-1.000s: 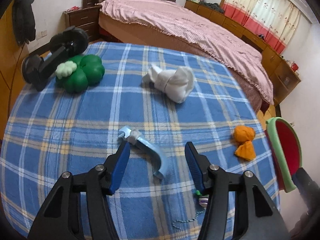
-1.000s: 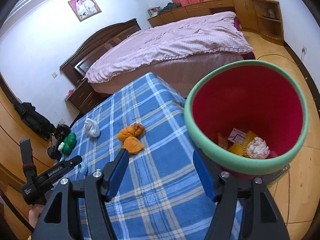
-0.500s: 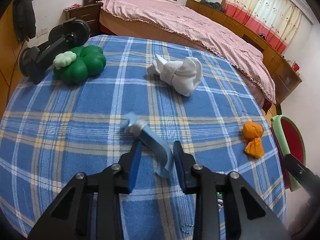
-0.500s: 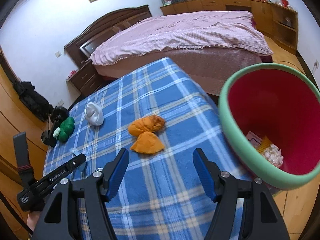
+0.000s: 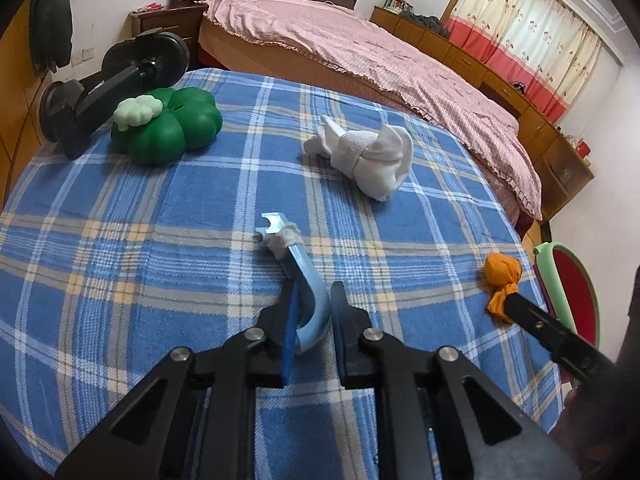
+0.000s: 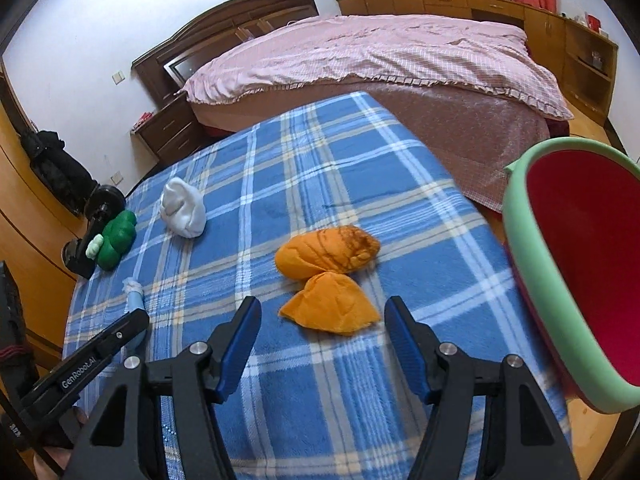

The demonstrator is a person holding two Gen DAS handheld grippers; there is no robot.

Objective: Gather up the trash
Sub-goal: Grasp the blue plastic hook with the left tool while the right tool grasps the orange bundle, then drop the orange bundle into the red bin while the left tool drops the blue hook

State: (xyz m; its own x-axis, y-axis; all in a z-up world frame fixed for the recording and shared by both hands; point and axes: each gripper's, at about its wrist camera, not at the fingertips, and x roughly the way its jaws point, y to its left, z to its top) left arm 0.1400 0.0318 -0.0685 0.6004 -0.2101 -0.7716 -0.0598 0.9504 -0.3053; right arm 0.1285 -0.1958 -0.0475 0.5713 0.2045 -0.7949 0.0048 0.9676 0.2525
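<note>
Left wrist view: the left hand-held gripper [image 5: 312,320] is closed on the curved pale-blue plastic strip [image 5: 306,280] lying on the blue plaid tabletop [image 5: 160,240]. The right hand-held gripper [image 6: 322,320] is held wide open, empty, just short of the orange cloth bundle [image 6: 328,272]. Both items, and the white rolled sock [image 5: 368,156], are judged uncollected. The green-rimmed red bin [image 6: 576,280] is found just beyond the tabletop's right edge, with an unobstructed path to it.
</note>
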